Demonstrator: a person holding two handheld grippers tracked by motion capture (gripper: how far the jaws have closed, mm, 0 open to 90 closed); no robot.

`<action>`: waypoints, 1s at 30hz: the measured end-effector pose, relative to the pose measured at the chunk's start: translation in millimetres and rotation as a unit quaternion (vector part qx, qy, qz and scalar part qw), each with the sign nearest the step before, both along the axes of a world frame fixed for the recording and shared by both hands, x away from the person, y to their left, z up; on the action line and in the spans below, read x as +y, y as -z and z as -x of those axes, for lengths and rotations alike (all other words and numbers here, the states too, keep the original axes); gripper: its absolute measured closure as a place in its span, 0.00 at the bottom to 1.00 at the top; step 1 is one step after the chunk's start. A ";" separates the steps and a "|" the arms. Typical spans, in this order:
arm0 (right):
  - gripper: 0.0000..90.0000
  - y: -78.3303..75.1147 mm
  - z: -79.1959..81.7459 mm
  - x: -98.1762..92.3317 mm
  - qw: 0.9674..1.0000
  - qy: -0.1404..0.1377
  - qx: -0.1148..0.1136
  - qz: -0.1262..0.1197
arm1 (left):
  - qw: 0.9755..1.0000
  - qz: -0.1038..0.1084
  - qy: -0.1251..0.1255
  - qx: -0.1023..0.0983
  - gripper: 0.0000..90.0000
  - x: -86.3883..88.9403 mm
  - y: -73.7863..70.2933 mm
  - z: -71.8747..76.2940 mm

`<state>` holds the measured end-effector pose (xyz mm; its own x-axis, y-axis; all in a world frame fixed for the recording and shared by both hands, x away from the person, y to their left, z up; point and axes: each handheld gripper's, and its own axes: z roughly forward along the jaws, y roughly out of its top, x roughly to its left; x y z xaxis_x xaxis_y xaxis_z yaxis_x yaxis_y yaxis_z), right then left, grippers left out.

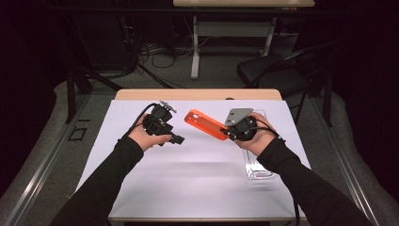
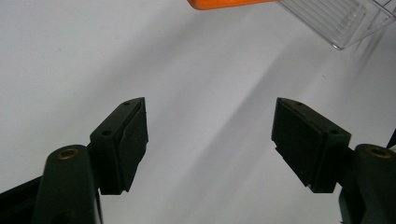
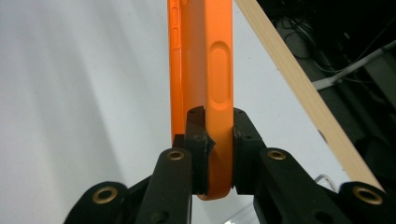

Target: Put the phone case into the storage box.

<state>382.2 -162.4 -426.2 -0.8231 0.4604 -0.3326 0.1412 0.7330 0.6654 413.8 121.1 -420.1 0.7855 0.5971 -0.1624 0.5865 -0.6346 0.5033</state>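
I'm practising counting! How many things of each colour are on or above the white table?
Orange: 1, the orange plastic phone case
Clear: 1, the clear plastic tray
Black: 2, the left gripper and the right gripper
Total: 4

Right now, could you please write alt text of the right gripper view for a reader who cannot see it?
The right claw is shut on the side edge of an orange phone case, which points straight away from the camera. Under it lies a white table surface, and its light wooden edge runs diagonally at the right.
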 end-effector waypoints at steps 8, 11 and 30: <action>0.90 -0.5 -11.9 -7.9 0.997 0.009 0.053 -0.058 | 1.000 0.014 -0.009 -0.004 0.30 0.6 2.0 -1.5; 0.90 -0.3 -14.6 -11.0 0.994 0.016 0.070 -0.086 | 1.000 0.019 -0.013 -0.009 0.32 1.6 1.5 -2.2; 0.90 9.7 -3.4 -16.4 0.976 0.029 0.090 -0.193 | 0.998 0.059 -0.030 -0.022 0.42 1.8 5.0 -1.2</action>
<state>385.6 -178.8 -435.9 -0.8207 0.5709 0.0238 0.3160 0.4188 0.8513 415.0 122.9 -425.1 0.7562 0.6227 -0.2011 0.5984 -0.5336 0.5977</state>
